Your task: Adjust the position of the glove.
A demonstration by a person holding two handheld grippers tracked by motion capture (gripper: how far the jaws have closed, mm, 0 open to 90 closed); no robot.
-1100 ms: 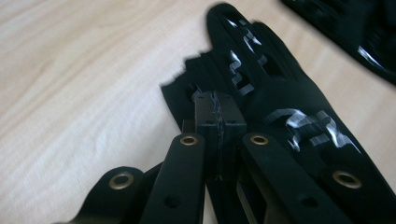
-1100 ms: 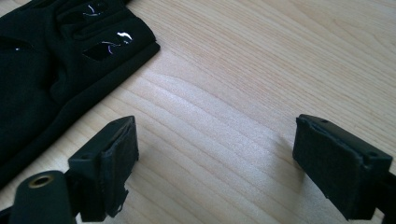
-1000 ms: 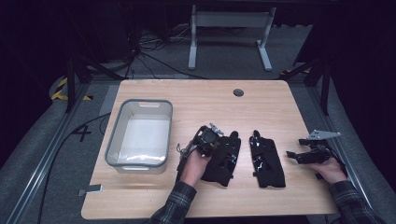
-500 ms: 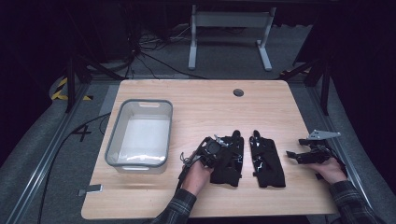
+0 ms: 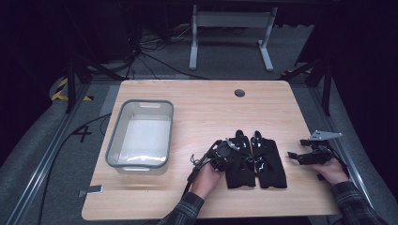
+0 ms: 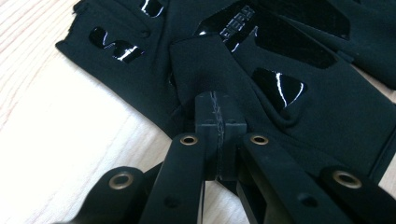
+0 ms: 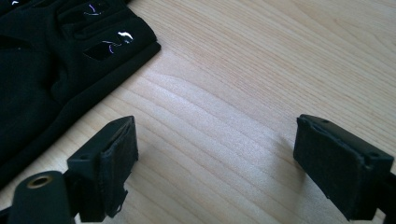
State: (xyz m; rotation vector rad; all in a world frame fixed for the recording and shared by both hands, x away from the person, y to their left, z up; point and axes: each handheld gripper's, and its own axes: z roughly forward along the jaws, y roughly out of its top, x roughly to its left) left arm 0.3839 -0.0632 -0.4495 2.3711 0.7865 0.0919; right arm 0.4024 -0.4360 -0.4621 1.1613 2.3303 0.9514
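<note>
The left glove (image 5: 240, 159) lies flat on the bench (image 5: 197, 108), touching the right glove (image 5: 268, 159) beside it, both with their long axis running from the person's edge toward the far edge. The left gripper (image 5: 224, 151) is on this glove's outer side, away from its partner, and its jaws are clenched on a fold of the black fabric (image 6: 212, 70). The grey bin (image 5: 140, 138) stands well apart, on the side of the left glove away from the partner, so this hand is the nearer one to carry the glove there. The right gripper (image 5: 305, 156) rests beyond the right glove, jaws released and holding nothing.
</note>
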